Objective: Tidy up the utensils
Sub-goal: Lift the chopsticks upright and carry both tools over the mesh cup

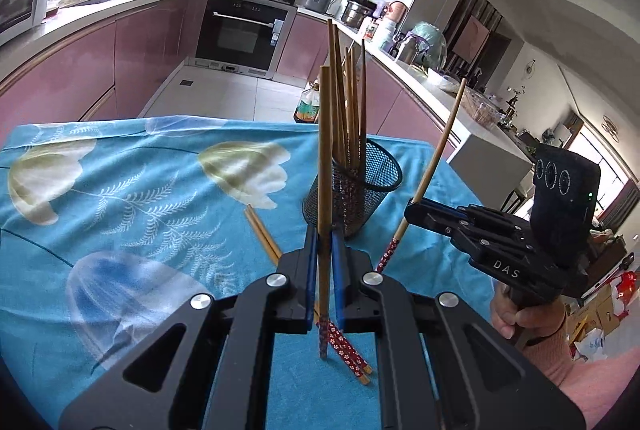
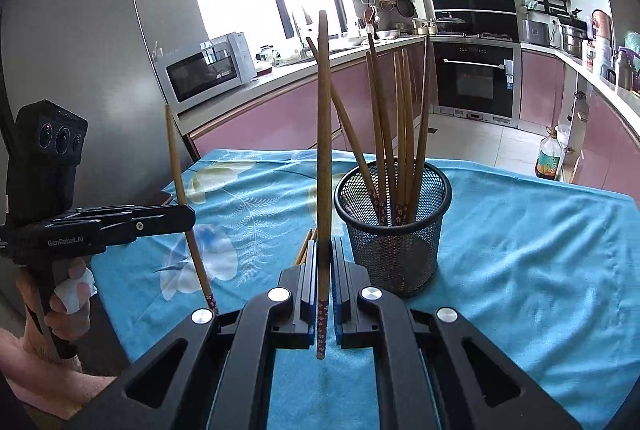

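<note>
A black mesh cup (image 1: pixel 354 186) stands on the blue cloth and holds several wooden chopsticks; it also shows in the right wrist view (image 2: pixel 394 226). My left gripper (image 1: pixel 324 242) is shut on one upright chopstick (image 1: pixel 325 158), just in front of the cup. My right gripper (image 2: pixel 325 254) is shut on another upright chopstick (image 2: pixel 323 134), left of the cup. Each gripper shows in the other's view, the right gripper (image 1: pixel 416 210) and the left gripper (image 2: pixel 188 218). A pair of chopsticks (image 1: pixel 262 234) with red patterned ends lies on the cloth under my left gripper.
The table has a blue floral cloth (image 1: pixel 132 190) and its far edge drops to the kitchen floor. A cooking oil bottle (image 2: pixel 549 158) stands on the floor beyond. Pink cabinets, an oven (image 2: pixel 476 78) and a microwave (image 2: pixel 204 70) lie behind.
</note>
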`<move>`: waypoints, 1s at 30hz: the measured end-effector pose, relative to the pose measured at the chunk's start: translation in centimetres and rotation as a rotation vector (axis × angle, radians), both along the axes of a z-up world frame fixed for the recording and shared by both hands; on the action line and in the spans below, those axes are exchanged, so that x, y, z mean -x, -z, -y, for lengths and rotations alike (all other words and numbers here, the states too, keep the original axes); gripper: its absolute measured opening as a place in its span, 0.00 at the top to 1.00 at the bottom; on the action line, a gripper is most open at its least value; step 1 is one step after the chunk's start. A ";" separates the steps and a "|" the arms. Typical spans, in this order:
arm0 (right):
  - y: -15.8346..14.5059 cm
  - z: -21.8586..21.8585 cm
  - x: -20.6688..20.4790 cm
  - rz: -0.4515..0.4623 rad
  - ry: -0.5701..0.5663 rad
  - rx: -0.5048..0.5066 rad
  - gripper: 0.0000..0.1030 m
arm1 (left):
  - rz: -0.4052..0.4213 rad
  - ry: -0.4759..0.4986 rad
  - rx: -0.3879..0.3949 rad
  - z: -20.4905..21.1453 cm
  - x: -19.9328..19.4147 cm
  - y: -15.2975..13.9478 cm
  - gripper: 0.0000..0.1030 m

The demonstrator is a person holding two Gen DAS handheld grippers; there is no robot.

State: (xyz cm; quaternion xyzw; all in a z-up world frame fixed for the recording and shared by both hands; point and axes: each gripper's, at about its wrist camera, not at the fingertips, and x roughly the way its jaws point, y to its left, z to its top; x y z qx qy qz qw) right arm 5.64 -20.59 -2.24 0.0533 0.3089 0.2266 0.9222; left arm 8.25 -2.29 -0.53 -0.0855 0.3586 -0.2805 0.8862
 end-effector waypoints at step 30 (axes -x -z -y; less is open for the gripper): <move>-4.8 2.9 -0.4 0.139 0.056 0.008 0.95 | 0.147 0.015 0.071 2.3 -3.4 -7.0 0.93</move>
